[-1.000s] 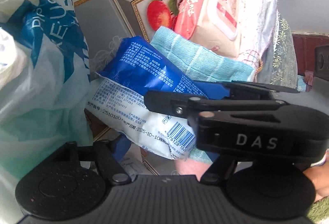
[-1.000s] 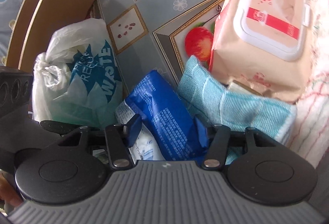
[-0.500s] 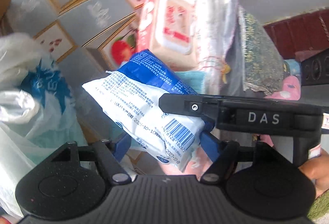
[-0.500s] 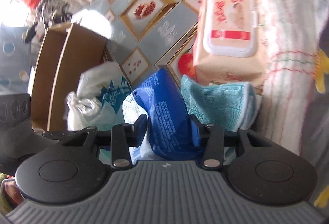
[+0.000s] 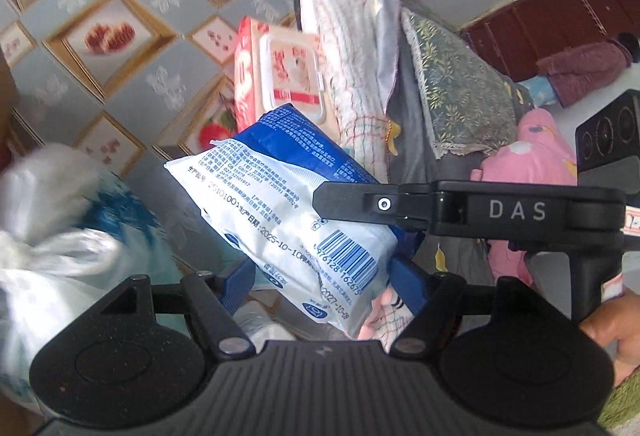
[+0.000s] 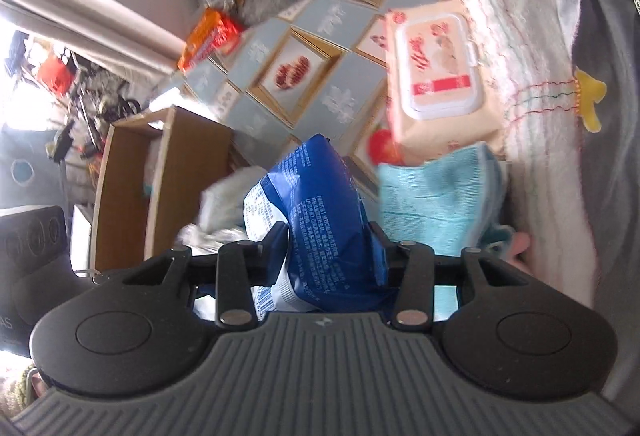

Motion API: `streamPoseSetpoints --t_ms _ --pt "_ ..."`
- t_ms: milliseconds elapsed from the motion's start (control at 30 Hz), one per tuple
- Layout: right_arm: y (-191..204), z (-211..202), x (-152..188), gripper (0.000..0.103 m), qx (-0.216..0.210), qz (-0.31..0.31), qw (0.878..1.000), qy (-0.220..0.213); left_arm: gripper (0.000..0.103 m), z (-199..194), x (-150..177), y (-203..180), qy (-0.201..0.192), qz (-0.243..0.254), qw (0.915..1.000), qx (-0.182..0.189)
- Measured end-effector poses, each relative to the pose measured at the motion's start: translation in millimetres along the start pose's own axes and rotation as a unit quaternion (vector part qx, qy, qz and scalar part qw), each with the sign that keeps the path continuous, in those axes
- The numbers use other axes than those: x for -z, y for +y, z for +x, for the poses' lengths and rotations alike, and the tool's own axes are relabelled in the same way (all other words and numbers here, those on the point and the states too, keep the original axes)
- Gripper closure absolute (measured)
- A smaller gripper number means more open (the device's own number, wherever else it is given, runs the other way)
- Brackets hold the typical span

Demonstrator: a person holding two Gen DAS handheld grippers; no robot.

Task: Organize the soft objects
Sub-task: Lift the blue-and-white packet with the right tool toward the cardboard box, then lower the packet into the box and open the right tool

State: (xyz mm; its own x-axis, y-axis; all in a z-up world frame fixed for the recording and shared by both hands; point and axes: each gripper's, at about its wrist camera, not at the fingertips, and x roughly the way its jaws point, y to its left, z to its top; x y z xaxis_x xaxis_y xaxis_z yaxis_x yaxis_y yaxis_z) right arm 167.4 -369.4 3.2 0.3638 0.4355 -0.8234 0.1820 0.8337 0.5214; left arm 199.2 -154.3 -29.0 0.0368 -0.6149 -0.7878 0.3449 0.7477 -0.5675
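A soft blue and white printed pack (image 5: 288,211) hangs in the air above the patterned tablecloth (image 5: 160,83). My left gripper (image 5: 322,276) is shut on its lower end. My right gripper (image 6: 328,236) is shut on the same pack (image 6: 324,220), and its black body crosses the left wrist view (image 5: 516,211). A pink wet-wipes pack (image 6: 436,75) lies on the tablecloth beyond, also in the left wrist view (image 5: 280,75). A folded teal cloth (image 6: 436,203) lies right of the held pack.
A knotted white and blue plastic bag (image 5: 60,236) sits at the left. A brown cardboard box (image 6: 160,175) stands left of the table. A white stitched towel (image 6: 532,75) and a green floral cloth (image 5: 456,95) lie at the right.
Both grippers have lifted the blue and white pack up off the teal cloth and away from the table. The table objects now look smaller and farther off.
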Motion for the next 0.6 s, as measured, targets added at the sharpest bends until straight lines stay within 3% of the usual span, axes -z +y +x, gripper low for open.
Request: streamPoseSetpoints --t_ms 300,433,600 --pt "107 10 20 0.062 -0.045 0.018 0.998 -0.036 0.028 -98 2 49 -0.020 0.032 0.9989 -0.029" --pt "163 48 29 0.062 -0.084 0.026 0.996 -0.024 0.028 -145 8 97 -0.021 0.026 0.9975 -0.062" --pt "230 124 41 0.062 -0.115 0.031 0.993 0.016 0.028 -182 17 170 -0.007 -0.006 0.9934 -0.115"
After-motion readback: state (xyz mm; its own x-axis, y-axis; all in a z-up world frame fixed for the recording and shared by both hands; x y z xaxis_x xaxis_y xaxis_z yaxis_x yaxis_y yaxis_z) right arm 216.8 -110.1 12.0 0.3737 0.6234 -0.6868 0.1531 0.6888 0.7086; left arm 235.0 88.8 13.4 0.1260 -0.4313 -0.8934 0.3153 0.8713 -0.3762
